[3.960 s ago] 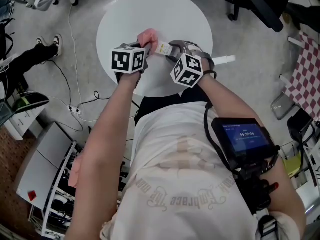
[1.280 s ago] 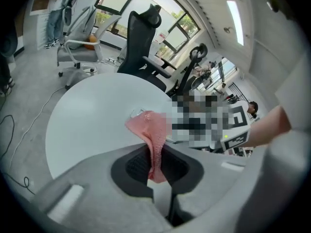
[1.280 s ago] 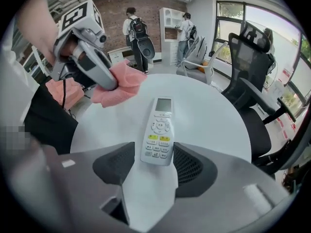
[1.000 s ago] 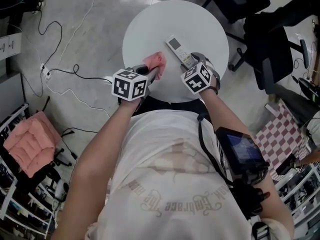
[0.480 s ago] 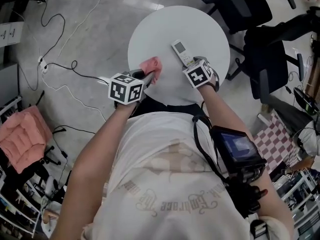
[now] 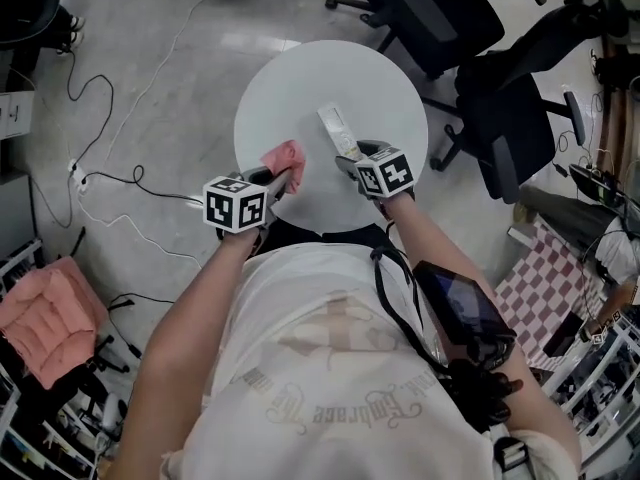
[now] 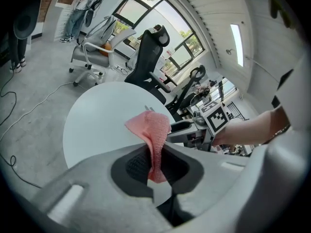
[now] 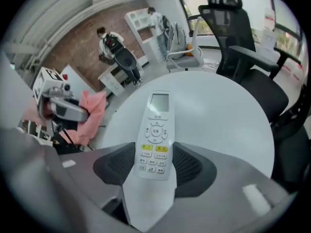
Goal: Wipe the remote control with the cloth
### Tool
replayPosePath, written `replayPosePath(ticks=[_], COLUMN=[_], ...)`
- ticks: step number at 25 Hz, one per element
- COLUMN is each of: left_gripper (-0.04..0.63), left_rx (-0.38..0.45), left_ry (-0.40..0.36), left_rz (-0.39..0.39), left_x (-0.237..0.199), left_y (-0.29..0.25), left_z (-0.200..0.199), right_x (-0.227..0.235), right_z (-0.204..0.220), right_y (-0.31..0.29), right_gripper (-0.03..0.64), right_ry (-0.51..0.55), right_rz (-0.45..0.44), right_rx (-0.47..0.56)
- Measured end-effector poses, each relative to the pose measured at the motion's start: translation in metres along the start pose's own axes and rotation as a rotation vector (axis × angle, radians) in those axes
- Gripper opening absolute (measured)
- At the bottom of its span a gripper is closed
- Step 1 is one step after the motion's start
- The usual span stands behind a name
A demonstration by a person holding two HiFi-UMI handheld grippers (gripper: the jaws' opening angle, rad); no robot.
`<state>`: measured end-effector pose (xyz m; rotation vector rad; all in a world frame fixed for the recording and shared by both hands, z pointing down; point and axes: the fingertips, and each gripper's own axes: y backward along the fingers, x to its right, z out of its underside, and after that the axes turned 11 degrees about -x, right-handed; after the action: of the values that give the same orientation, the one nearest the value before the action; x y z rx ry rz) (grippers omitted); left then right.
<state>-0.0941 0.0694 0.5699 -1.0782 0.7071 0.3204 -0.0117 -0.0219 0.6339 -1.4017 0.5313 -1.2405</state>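
Note:
A white remote control point(image 6: 336, 131) sticks out forward from my right gripper point(image 6: 352, 160) over the round white table point(image 6: 300, 78). In the right gripper view the remote control point(image 8: 155, 140) lies buttons up between the two pads, which press on its sides; my right gripper point(image 8: 155, 168) is shut on it. Its jaws have just been closing a little with the remote between them. My left gripper point(image 6: 284, 175) is shut on a pink cloth point(image 6: 283, 157), a short way left of the remote. The cloth point(image 7: 152, 132) hangs pinched in my left gripper point(image 7: 154, 168), apart from the remote.
Black office chairs point(image 6: 430, 13) stand behind and to the right of the table. Cables point(image 6: 110, 183) run over the floor at the left. A pink cushion point(image 6: 40, 318) lies on a rack at the lower left. Two people point(image 8: 114, 45) stand far off.
Four seconds ago the cloth lay against the remote; the two are now apart. Over the last second my right gripper has rolled and risen slightly with the remote. The left gripper has kept the cloth.

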Motion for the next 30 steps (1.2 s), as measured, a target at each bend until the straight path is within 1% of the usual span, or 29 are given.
replayPosePath(ticks=[5, 7, 10, 13, 16, 20, 23, 25, 30], left_gripper=[0.026, 0.026, 0.026, 0.028, 0.028, 0.028, 0.026, 0.028, 0.028], left_rx=[0.028, 0.046, 0.077, 0.094, 0.102, 0.105, 0.124, 0.139, 0.187], left_ry=[0.03, 0.049, 0.076, 0.072, 0.058, 0.056, 0.066, 0.074, 0.097], left_rz=[0.093, 0.134, 0.213, 0.322, 0.416, 0.495, 0.523, 0.541, 0.569], left_x=[0.022, 0.032, 0.051, 0.073, 0.093, 0.115, 0.118, 0.118, 0.117], left_y=[0.003, 0.005, 0.008, 0.015, 0.022, 0.025, 0.024, 0.027, 0.033], left_z=[-0.008, -0.013, -0.022, -0.031, -0.043, -0.052, -0.057, -0.059, -0.063], right_x=[-0.017, -0.026, -0.038, -0.05, -0.059, -0.069, -0.074, -0.08, -0.096], right_z=[-0.007, -0.012, -0.02, -0.029, -0.042, -0.054, -0.061, -0.063, -0.059], right_y=[0.038, 0.059, 0.092, 0.121, 0.14, 0.155, 0.165, 0.167, 0.163], right_gripper=[0.252, 0.252, 0.252, 0.252, 0.252, 0.252, 0.252, 0.252, 0.252], right_ry=[-0.157, -0.196, -0.208, -0.201, -0.17, -0.149, -0.156, -0.156, -0.136], right_rz=[-0.218, -0.307, -0.437, -0.532, -0.57, -0.624, -0.667, -0.684, -0.722], right_rx=[0.203, 0.288, 0.414, 0.523, 0.578, 0.635, 0.688, 0.704, 0.684])
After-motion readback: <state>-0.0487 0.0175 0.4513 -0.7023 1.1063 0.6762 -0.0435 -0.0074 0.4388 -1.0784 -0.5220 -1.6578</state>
